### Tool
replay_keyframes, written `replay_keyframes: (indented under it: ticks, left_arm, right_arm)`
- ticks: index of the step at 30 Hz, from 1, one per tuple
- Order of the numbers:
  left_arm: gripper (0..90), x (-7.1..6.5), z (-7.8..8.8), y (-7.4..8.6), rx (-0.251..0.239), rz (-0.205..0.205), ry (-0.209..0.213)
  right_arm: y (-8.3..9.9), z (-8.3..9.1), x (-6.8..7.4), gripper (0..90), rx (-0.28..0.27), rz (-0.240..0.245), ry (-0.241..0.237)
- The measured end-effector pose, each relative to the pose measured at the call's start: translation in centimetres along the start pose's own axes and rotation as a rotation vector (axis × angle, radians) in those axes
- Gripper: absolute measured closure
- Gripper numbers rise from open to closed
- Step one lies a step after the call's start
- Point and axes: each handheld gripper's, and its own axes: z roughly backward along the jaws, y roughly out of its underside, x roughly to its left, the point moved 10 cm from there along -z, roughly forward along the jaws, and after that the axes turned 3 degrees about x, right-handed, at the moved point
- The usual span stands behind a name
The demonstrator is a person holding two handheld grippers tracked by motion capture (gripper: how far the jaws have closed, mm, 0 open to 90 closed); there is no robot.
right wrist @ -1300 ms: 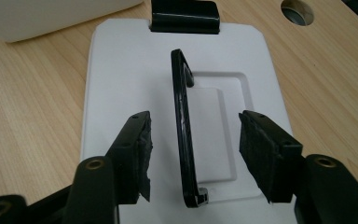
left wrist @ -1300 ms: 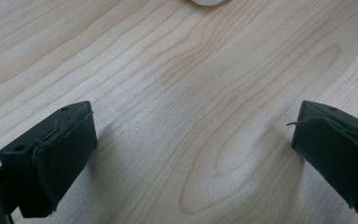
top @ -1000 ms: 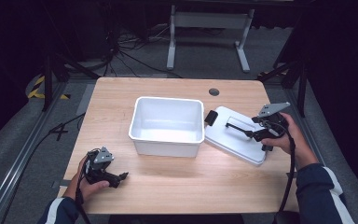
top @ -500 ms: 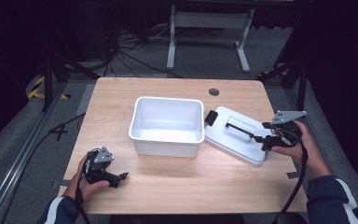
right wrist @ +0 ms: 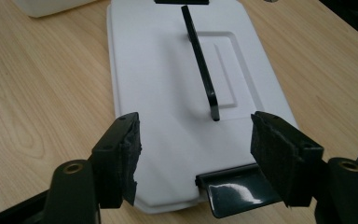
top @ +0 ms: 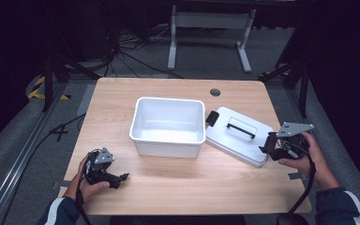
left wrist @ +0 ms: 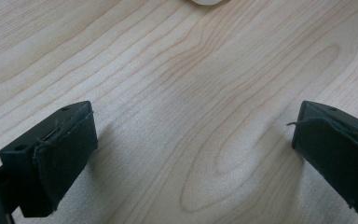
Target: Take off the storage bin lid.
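Right hand-held gripper point(top: 268, 151) jaws apart, nothing clamped, at the white lid's point(top: 238, 135) 3 o'clock end; its latch point(right wrist: 235, 189) sits between them. Lid lies flat at tub's point(top: 168, 124) 3 o'clock. Left hand-held gripper point(top: 122, 178) apart over bare surface point(top: 192, 187). Tub corner point(left wrist: 208, 2) cut off.

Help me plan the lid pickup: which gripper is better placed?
Right. The right gripper sits at the lid's near end, jaws open around its clip. The left gripper rests beyond the tub.

wooden table point(top: 122, 101); round grommet hole point(top: 215, 92); metal stand point(top: 208, 21) behind.
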Motion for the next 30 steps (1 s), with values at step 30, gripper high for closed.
replay_keyframes:
  ticks: [30]
  left_arm:
    - [0.5,0.1,0.0,0.0,-0.002,-0.002,-0.006]
  right_arm:
    - [7.7,-2.2,3.0,24.5,-0.049,-0.115,-0.02]
